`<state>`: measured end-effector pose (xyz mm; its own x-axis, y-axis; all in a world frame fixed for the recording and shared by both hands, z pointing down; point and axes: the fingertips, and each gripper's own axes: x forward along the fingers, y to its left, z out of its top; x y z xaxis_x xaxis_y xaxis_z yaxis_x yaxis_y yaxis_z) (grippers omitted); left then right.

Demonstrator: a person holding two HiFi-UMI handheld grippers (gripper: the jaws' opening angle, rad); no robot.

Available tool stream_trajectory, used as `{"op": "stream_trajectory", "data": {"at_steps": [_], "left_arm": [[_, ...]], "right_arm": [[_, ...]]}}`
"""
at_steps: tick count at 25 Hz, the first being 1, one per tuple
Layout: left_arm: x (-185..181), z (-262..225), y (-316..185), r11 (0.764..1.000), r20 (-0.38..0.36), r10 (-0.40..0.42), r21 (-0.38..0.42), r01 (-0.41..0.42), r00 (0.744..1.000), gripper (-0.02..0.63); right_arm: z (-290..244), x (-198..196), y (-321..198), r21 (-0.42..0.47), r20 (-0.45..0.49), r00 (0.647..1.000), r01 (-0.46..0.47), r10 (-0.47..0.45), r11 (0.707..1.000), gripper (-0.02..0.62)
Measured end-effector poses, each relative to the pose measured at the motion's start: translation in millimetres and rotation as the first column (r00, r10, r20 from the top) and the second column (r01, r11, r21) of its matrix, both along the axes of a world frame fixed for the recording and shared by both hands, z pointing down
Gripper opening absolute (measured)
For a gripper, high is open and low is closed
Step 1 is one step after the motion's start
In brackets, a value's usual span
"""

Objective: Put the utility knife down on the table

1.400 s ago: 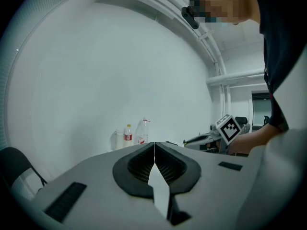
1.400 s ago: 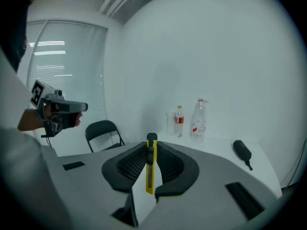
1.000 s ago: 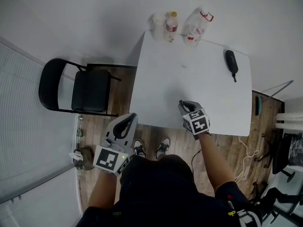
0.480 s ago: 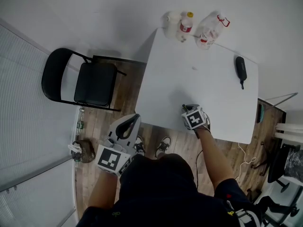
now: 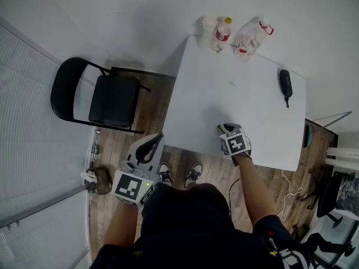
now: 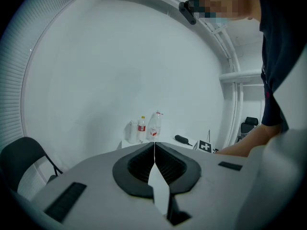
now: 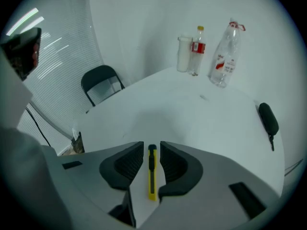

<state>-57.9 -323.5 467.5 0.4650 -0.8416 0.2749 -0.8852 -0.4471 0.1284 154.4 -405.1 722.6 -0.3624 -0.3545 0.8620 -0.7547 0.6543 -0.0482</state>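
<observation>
Seemingly loose, the knife (image 7: 152,174) lies between the right tongs' (image 7: 151,148) narrowly parted jaws, low centre of frame, near the table's (image 7: 192,119) lower edge. A crooked lift-off could snag it and drag it over. Left tongs (image 6: 154,150) are pressed together, empty.

You wear a dark short-sleeved top (image 5: 188,223) and dark-and-white shoes (image 5: 193,173). Your left gripper (image 6: 154,145) and right gripper (image 7: 151,150) are pale grey shells with black ribbed pads (image 7: 125,163) on the jaws; behind the jaws each bears a black-and-white marker cube (image 5: 234,143).
</observation>
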Motion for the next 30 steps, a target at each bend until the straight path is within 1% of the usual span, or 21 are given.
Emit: {"op": "stream_trajectory", "data": {"at_steps": [2,3,5,8,12,14,16,18,19,21,23,25,27,30], "left_arm": [[-2,-6,0,1.000,-0.001,0.011,0.016,-0.011,1.000,0.023],[-1,-9,-1,0.999,-0.002,0.019,0.026,-0.019,1.000,0.023],[2,-18,-2,0.998,-0.003,0.041,0.051,-0.040,0.999,0.023],[9,-34,-4,0.992,-0.011,0.083,0.098,-0.081,0.997,0.023],[23,-61,-7,0.977,-0.007,0.148,0.157,-0.145,0.989,0.023],[31,-73,-7,0.968,-0.012,0.181,0.180,-0.176,0.983,0.023],[39,-85,-4,0.957,-0.018,0.213,0.206,-0.205,0.977,0.023],[48,-96,-1,0.945,-0.020,0.242,0.230,-0.231,0.970,0.023],[52,-101,1,0.940,-0.019,0.255,0.238,-0.243,0.967,0.023],[60,-111,3,0.931,-0.013,0.278,0.251,-0.266,0.961,0.023],[66,-119,6,0.921,-0.010,0.299,0.267,-0.285,0.954,0.023],[69,-123,10,0.912,-0.012,0.316,0.278,-0.300,0.949,0.023],[72,-125,13,0.906,-0.012,0.330,0.285,-0.314,0.944,0.023],[75,-127,14,0.902,-0.007,0.343,0.283,-0.327,0.939,0.023]], "right_arm": [[-34,-5,-3,0.090,0.071,0.997,-0.032,0.025,0.995,0.105],[-53,-7,-3,0.143,0.105,0.994,-0.047,0.032,0.989,0.077],[-93,-10,0,0.246,0.165,0.986,-0.073,0.032,0.967,0.048],[-152,-11,11,0.364,0.241,0.970,-0.122,0.033,0.923,0.031],[-233,-11,33,0.481,0.325,0.945,-0.191,0.029,0.855,0.023],[-273,-9,46,0.540,0.365,0.931,-0.230,0.021,0.810,0.021],[-309,-5,60,0.599,0.397,0.918,-0.268,0.011,0.755,0.021],[-337,-2,74,0.646,0.410,0.912,-0.285,-0.007,0.708,0.021],[-348,-1,82,0.663,0.410,0.912,-0.284,-0.018,0.693,0.021],[-364,0,95,0.687,0.400,0.916,-0.280,-0.027,0.671,0.021],[-375,1,105,0.700,0.393,0.919,-0.284,-0.021,0.656,0.021],[-382,0,113,0.713,0.409,0.912,-0.301,-0.027,0.633,0.021],[-384,2,116,0.720,0.403,0.915,-0.302,-0.023,0.625,0.021],[-377,4,114,0.739,0.331,0.943,-0.255,-0.006,0.623,0.021]]}}
